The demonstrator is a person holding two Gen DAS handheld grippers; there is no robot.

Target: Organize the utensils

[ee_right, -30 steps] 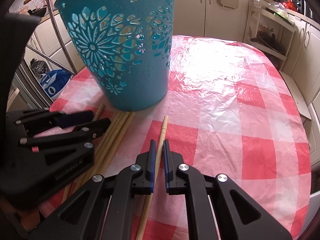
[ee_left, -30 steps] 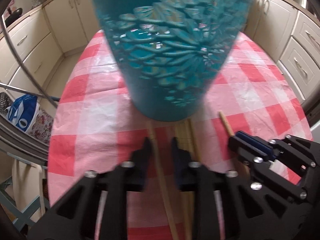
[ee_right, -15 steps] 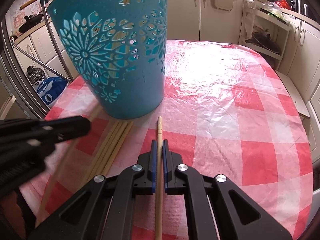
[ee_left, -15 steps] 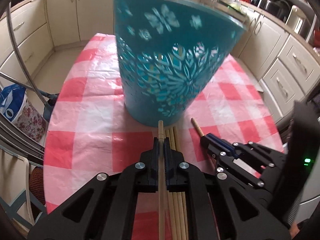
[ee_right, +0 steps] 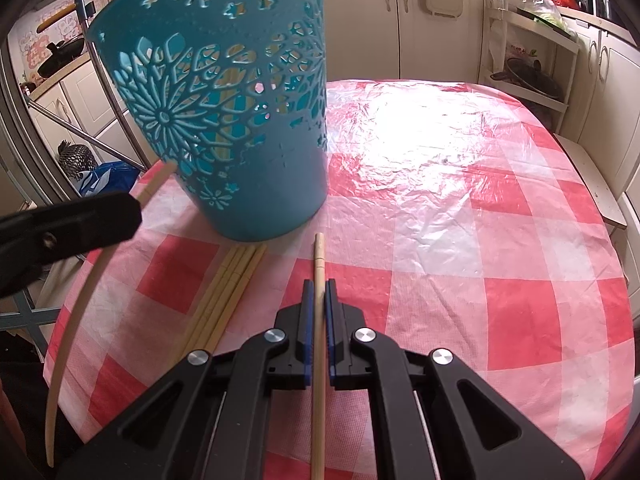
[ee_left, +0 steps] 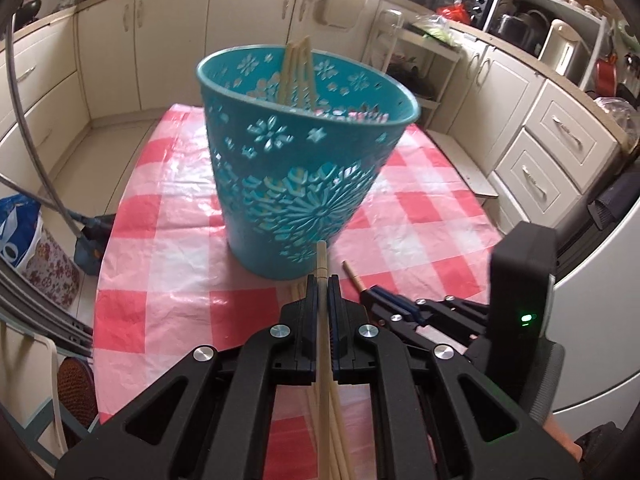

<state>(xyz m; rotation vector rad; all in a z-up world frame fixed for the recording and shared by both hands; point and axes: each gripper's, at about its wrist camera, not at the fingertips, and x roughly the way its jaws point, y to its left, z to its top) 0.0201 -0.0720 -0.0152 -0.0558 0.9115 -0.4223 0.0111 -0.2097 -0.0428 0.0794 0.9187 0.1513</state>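
Note:
A teal cut-out basket (ee_left: 304,168) stands on the red-and-white checked table (ee_left: 168,248), with several chopsticks (ee_left: 294,68) leaning inside. My left gripper (ee_left: 322,286) is shut on a wooden chopstick (ee_left: 322,264) and holds it raised above the table, just short of the basket. My right gripper (ee_right: 318,290) is shut on another chopstick (ee_right: 319,252), low over the cloth to the right of the basket (ee_right: 224,112). A bundle of loose chopsticks (ee_right: 228,292) lies on the cloth between the grippers.
Cream kitchen cabinets (ee_left: 560,152) ring the table. A metal rack leg (ee_right: 104,100) and a blue bag (ee_left: 16,232) stand off the table's left edge. The far cloth (ee_right: 460,168) is glossy. The right gripper body (ee_left: 520,292) sits close by my left one.
My left gripper closed on a chopstick and lifted it, pulling back so the basket's rim and inside came into view. My right gripper stayed shut on its chopstick and rose slightly.

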